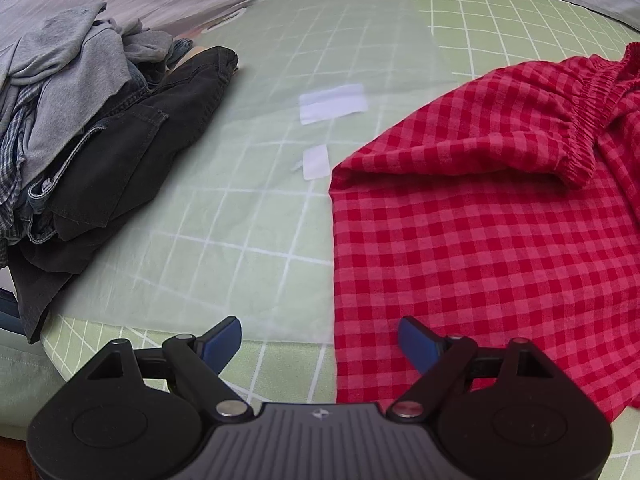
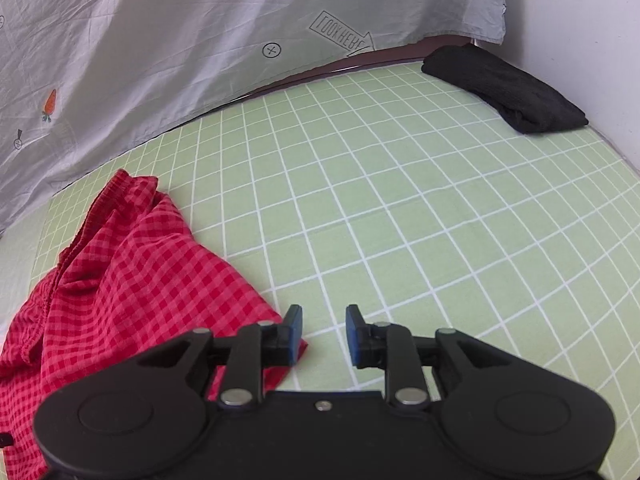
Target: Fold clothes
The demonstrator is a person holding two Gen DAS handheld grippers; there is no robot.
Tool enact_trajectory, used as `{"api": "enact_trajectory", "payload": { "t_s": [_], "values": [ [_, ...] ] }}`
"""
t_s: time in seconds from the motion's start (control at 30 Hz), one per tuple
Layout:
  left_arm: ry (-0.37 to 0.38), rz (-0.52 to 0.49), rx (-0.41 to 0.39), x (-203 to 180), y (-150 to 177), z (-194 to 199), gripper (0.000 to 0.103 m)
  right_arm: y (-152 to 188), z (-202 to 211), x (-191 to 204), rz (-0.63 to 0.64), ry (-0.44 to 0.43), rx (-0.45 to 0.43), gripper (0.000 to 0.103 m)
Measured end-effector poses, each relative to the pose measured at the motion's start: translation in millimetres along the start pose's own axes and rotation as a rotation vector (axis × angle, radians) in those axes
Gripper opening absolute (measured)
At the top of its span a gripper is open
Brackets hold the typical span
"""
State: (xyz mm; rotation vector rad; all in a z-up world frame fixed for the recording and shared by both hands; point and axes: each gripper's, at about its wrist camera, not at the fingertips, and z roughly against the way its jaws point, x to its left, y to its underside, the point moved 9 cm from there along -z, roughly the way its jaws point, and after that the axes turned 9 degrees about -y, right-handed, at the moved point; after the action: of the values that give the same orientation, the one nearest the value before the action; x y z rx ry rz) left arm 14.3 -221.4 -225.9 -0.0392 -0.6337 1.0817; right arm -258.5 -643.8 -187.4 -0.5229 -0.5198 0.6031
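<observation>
Red checked shorts with an elastic waistband lie rumpled on the green grid sheet, right of centre in the left wrist view. They also show at the left of the right wrist view. My left gripper is wide open and empty, hovering over the shorts' near left edge. My right gripper is open and empty, just past the shorts' near right corner, its left finger above the cloth.
A pile of grey, denim and black clothes lies at the left. A folded black garment sits at the far right corner by the wall. A grey printed sheet hangs along the back. Two white patches mark the sheet.
</observation>
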Motion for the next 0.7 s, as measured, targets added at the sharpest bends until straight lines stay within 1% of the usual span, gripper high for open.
{"api": "enact_trajectory", "payload": {
  "t_s": [0.03,0.07,0.1,0.17,0.23,0.27,0.3,0.33,0.4,0.47,0.53,0.6,0.7],
  "values": [
    [-0.001,-0.011,0.002,-1,1,1,0.086,0,-2,5,0.005,-0.012,0.001,0.036],
    [-0.002,-0.022,0.003,-2,2,2,0.086,1,-6,10,0.019,-0.02,0.006,0.042],
    [-0.004,-0.035,0.002,-4,3,3,0.086,2,-11,15,0.039,-0.025,0.015,0.045],
    [-0.012,-0.054,-0.01,-5,3,4,0.086,6,-20,24,0.072,-0.031,0.036,0.047],
    [-0.015,-0.06,-0.013,-6,2,4,0.087,7,-27,26,0.093,-0.033,0.053,0.047],
    [-0.014,-0.052,-0.01,-6,1,3,0.087,8,-29,27,0.104,-0.035,0.06,0.044],
    [-0.013,-0.044,-0.006,-5,1,3,0.09,8,-32,27,0.115,-0.036,0.067,0.036],
    [-0.013,-0.032,0.0,-4,0,1,0.091,8,-34,28,0.126,-0.038,0.074,0.032],
    [-0.004,0.004,0.013,-1,-1,-2,0.094,8,-39,29,0.148,-0.041,0.088,0.013],
    [0.016,0.052,0.035,2,-3,-6,0.094,7,-43,29,0.171,-0.041,0.097,0.003],
    [0.026,0.073,0.045,3,-3,-7,0.095,3,-42,25,0.194,-0.025,0.085,0.002],
    [0.028,0.079,0.044,3,-2,-7,0.095,-3,-35,17,0.206,0.015,0.058,0.001],
    [0.027,0.081,0.035,2,-1,-7,0.095,-11,-21,-7,0.169,0.068,0.023,0.001]
  ]
}}
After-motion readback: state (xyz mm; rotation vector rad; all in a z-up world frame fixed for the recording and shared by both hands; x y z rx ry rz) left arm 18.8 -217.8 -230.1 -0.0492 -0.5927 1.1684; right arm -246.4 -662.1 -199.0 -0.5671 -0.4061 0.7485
